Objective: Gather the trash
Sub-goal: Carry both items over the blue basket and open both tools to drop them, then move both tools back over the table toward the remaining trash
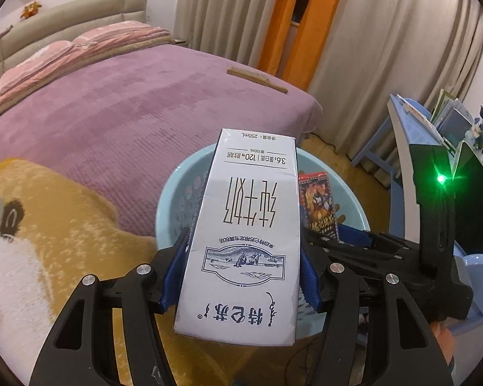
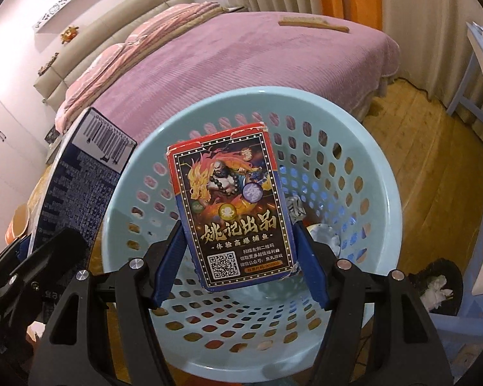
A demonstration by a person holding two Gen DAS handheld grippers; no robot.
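My left gripper (image 1: 241, 257) is shut on a white milk carton (image 1: 248, 225) and holds it over the near rim of a light blue perforated basket (image 1: 174, 193). My right gripper (image 2: 238, 251) is shut on a playing card box (image 2: 232, 206) with a red and blue edge, held above the open basket (image 2: 354, 135). The carton's dark side with a barcode (image 2: 80, 186) shows at the left of the right wrist view. The card box (image 1: 318, 206) and the right gripper's body show at the right of the left wrist view. Crumpled paper (image 2: 322, 234) lies inside the basket.
A bed with a purple cover (image 1: 128, 112) lies behind the basket, with a wooden comb (image 1: 257, 78) near its far edge. A yellow plush blanket (image 1: 48, 225) is at the left. A blue desk with books (image 1: 434, 122) stands at the right. A black bag with tissue (image 2: 438, 286) sits on the wooden floor.
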